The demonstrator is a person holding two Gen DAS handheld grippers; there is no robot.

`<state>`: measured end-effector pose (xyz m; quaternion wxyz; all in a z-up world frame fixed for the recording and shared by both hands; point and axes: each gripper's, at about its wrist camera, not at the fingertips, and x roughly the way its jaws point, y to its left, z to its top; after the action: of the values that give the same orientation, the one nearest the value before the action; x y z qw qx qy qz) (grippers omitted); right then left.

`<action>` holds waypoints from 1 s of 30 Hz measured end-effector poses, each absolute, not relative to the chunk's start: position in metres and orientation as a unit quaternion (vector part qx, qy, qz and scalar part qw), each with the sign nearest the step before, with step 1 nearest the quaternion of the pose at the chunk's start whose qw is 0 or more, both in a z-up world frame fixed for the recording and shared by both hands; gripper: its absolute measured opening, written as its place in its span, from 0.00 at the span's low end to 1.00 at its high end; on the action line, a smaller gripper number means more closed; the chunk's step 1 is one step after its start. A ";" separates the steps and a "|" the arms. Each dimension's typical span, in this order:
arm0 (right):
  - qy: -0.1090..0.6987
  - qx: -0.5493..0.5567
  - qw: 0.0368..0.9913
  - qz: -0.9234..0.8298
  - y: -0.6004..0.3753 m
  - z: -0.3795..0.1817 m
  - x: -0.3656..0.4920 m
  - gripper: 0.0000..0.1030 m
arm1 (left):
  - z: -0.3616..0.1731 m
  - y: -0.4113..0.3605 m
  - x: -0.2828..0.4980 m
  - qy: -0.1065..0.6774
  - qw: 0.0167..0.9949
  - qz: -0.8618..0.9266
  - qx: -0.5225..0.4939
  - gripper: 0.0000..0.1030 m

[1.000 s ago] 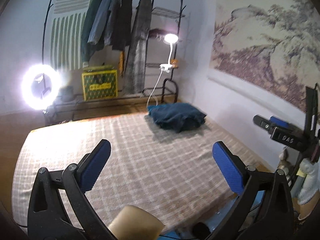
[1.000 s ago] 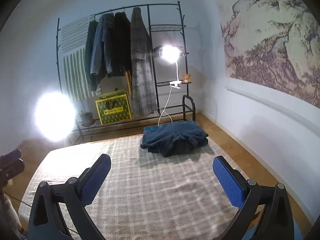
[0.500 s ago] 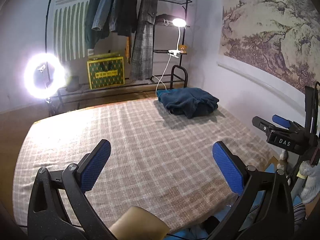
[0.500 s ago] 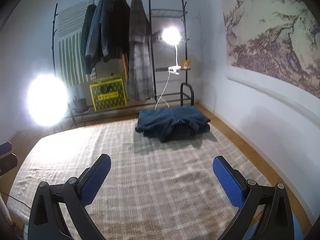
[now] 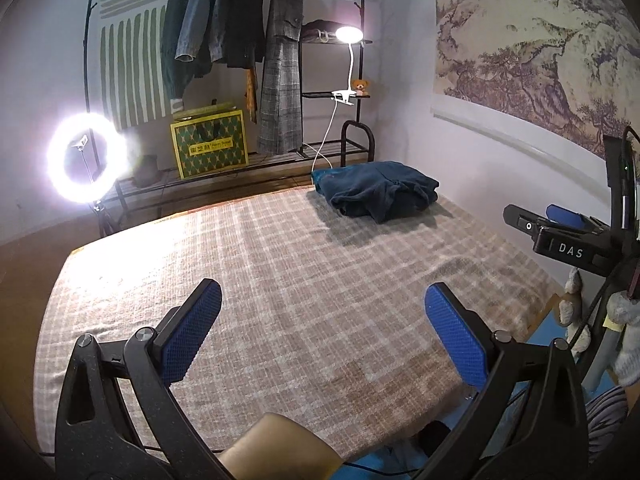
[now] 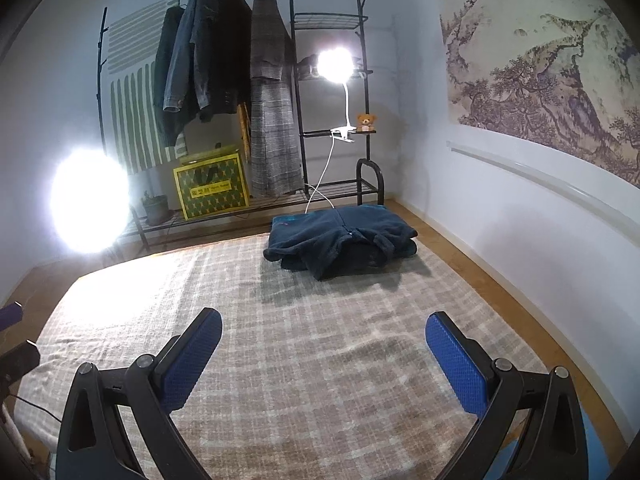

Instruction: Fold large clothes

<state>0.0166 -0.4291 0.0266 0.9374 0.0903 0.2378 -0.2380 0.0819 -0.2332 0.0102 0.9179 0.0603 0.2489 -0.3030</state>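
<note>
Left wrist view: yellow-green box (image 5: pixel 209 144) on rack shelf, contents hidden. Folded navy garment (image 5: pixel 376 191) at far right corner of plaid blanket (image 5: pixel 280 280), larger in view than a second ago. Your left gripper (image 5: pixel 322 328) jaws wide, holding nothing.

Right wrist view: garment (image 6: pixel 340 240) nearer. Your right gripper (image 6: pixel 324 354) jaws wide, empty, above blanket.

Folded garment (image 6: pixel 340 240) on the far right part of the blanket (image 6: pixel 280 360), clothes rack (image 6: pixel 240 80) behind it (lamp (image 6: pixel 335 65) clipped on the rack's right side), ring light (image 5: pixel 84 158) far left, wall hanging (image 6: pixel 540 60) right.
</note>
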 end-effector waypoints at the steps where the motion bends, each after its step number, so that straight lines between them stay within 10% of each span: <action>1: 0.238 0.092 0.937 -0.237 -0.430 0.026 0.016 1.00 | 0.010 -0.233 0.082 0.249 0.918 -0.303 0.059 1.00; 30: 0.239 0.097 0.939 -0.229 -0.430 0.025 0.014 1.00 | 0.014 -0.229 0.078 0.241 0.921 -0.299 0.060 1.00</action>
<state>0.0141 -0.4299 0.0253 0.9386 0.0972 0.2388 -0.2293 0.0779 -0.2287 0.0144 0.9213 0.0602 0.2411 -0.2991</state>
